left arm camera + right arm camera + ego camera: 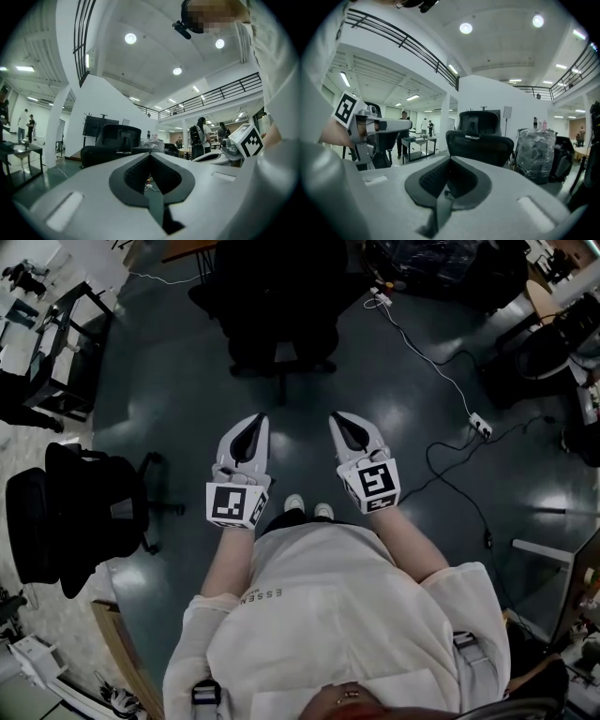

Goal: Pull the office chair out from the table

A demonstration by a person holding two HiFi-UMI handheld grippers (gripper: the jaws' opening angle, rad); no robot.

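Note:
The black office chair (pixel 277 306) stands at the far end of the dark floor, its back toward me, with a brown table edge (pixel 185 249) just beyond it. It shows ahead of the jaws in the left gripper view (pixel 117 140) and in the right gripper view (pixel 480 140). My left gripper (pixel 257 420) and right gripper (pixel 338 418) are held side by side in front of my body, pointing at the chair and well short of it. Both are shut with nothing between the fingers. Each gripper's jaws (pixel 150 159) (pixel 450 161) are pressed together in its own view.
A second black chair (pixel 75 521) stands at the left. A white cable with a power strip (pixel 480 425) runs over the floor at the right. A dark cart (pixel 70 343) is at the far left. A wrapped bundle (pixel 536 150) sits right of the chair. People stand far off.

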